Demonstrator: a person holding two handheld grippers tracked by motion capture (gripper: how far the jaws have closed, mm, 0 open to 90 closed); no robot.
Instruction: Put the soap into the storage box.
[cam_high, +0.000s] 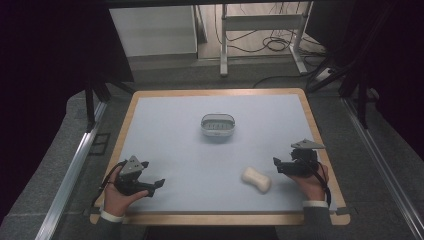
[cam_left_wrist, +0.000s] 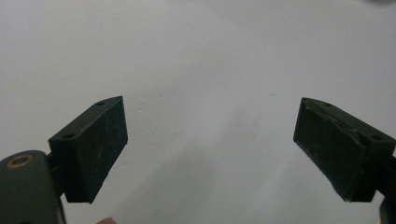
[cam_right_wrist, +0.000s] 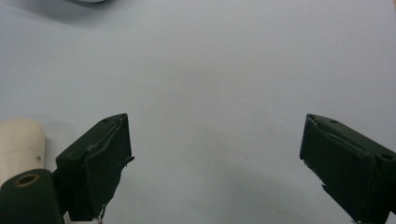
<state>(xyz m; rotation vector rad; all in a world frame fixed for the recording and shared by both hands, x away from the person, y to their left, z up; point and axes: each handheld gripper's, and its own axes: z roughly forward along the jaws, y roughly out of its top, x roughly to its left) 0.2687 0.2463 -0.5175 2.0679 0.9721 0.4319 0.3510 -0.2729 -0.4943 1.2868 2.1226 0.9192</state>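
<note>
Soap bar lies on mat, just left of right gripper; jaws wide, empty. Left gripper likewise agape, well apart. Advice: straddle narrow waist, squeeze gently; likely slippery.

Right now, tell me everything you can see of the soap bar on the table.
The soap bar is cream-white and matte, a rounded oblong pinched slightly at the middle, like a peanut. It lies flat and slantwise on the pale blue mat, near the front right of it, with nothing touching it. The right gripper stands open just beside it, to its right in the high view; in the right gripper view one end of the bar sits at the left edge, outside the jaws.
</note>
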